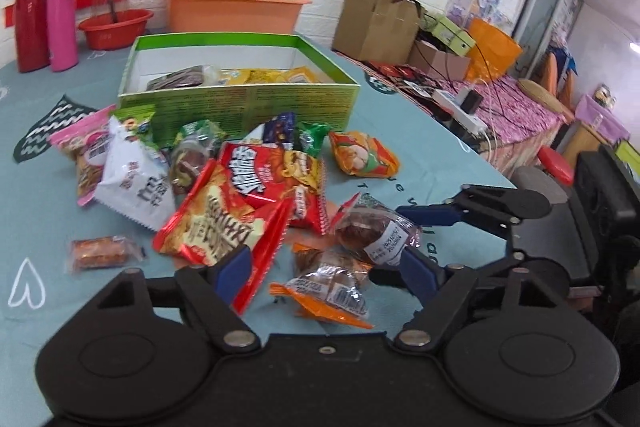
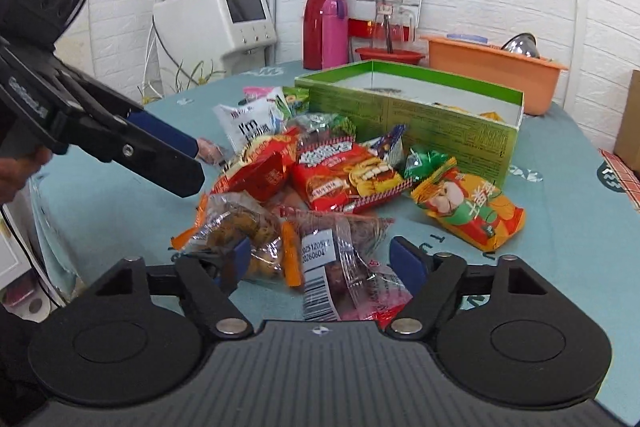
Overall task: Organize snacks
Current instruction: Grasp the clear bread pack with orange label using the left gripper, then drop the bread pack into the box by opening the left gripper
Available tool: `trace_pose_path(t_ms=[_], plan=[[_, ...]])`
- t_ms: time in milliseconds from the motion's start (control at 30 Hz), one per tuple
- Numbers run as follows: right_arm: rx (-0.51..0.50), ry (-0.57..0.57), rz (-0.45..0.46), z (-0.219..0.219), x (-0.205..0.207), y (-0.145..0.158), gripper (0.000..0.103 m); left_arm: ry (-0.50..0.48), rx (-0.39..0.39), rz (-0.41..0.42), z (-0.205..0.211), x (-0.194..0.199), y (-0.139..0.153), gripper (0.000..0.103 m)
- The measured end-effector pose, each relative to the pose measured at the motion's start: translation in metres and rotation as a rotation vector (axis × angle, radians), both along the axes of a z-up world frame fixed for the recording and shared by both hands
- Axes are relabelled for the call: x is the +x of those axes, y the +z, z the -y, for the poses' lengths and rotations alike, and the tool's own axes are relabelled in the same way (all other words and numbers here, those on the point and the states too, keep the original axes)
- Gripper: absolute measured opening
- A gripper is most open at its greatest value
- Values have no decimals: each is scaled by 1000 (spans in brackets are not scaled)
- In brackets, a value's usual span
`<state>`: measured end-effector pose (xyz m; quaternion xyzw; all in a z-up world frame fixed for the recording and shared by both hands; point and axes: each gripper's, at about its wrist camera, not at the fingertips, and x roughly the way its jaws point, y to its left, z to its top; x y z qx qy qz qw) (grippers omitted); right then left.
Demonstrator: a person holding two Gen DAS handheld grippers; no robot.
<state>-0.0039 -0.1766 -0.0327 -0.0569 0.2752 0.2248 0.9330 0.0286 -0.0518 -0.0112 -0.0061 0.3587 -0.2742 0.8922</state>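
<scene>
Right tool (image 2: 324, 267): jaws spread wide, pads clear of the wrappers, nothing clamped. Between the two blue pads (image 2: 408, 267) lies a clear-wrapped brown pastry with a white barcode label (image 2: 340, 255), flat on the teal surface (image 2: 120, 211). Its long axis runs roughly away from the tool, tilted a little to the right, so the pads stand on either side of its narrow width. Judgement: closing here would catch it across the short way, which suits a grab.

Just left of it, touching, sits an orange-edged packet of dark cakes (image 2: 236, 231); the left pad of the right tool is against or over that packet's near corner. Risk, as I read it: the close may pinch both wrappers together.

Left tool (image 1: 324, 267): also released, jaws apart, empty. In its own view the orange-edged packet lies between its pads, so both tools crowd the same two packets from neighbouring sides. The right tool looks the better set for the labelled pastry.

Green box (image 2: 420, 119): open-topped, beyond the snack pile (image 2: 332, 167), up and right of the right tool. A few packets already lie inside. Carry path, by my estimate, goes over the heap.
</scene>
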Motion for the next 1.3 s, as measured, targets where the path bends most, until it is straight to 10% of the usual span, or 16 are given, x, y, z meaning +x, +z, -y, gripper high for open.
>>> trace_pose_path(t_ms=[67,333,633,900,1300], plan=[[-27,-30,-13,5,0,-2,75,-34,33,-1,12,5,-5,85],[-2,-72,-45,22,-4,-2,80,-49,117,-71,25,21,-35,84],[-5,-88,-61,19,7,-7,73,-31,60,-116,13,23,-42,51],[45,-102,46,32,8,38,70,-62,-69,-8,4,20,15,50],[45,-201,208,27,111,79,71,197,-119,118,-7,131,62,52]])
